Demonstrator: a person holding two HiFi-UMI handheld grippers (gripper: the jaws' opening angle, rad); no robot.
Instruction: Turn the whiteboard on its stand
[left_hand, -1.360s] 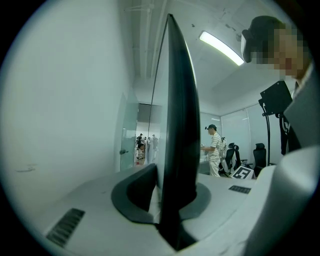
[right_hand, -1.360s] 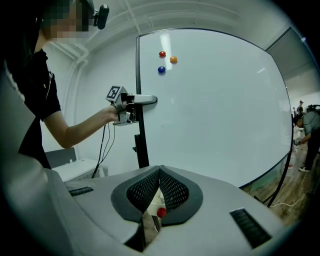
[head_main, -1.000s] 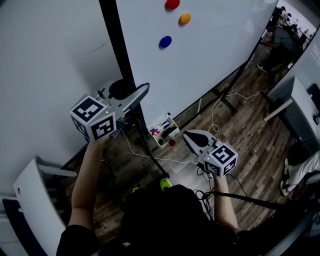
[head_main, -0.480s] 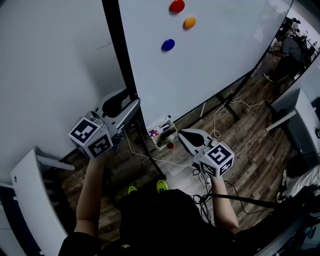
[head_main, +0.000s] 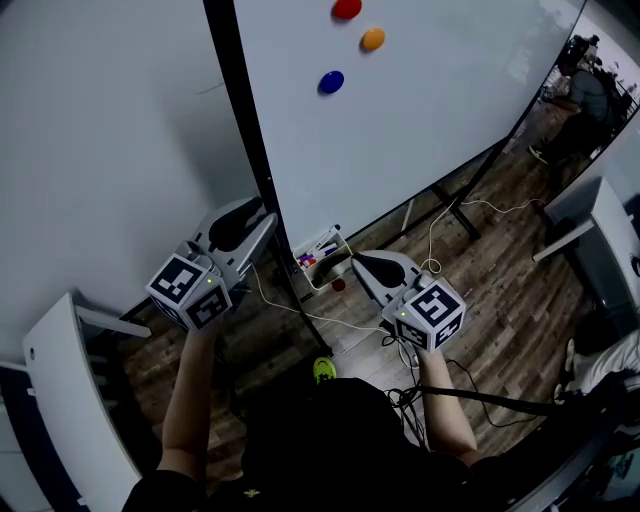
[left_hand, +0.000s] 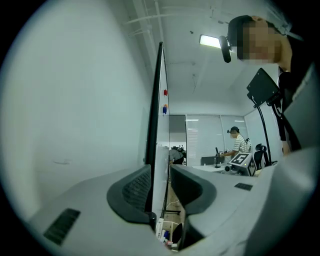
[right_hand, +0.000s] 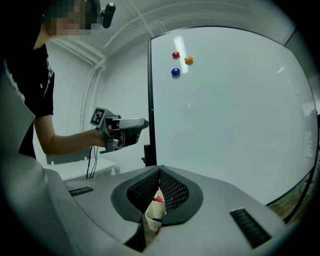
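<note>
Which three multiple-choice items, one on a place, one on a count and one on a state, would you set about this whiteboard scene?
1. Where is the white basket of markers? A on the floor below the whiteboard; B on a desk; C on a chair.
2. How many round magnets are on the whiteboard? A two; B three; C five.
3. How do the right tool's jaws stand? A wide apart; B together; C around a marker.
Key: 1 A, it sits on the wooden floor; 2 B, red, orange and blue; 3 B, the tips meet in the right gripper view.
</note>
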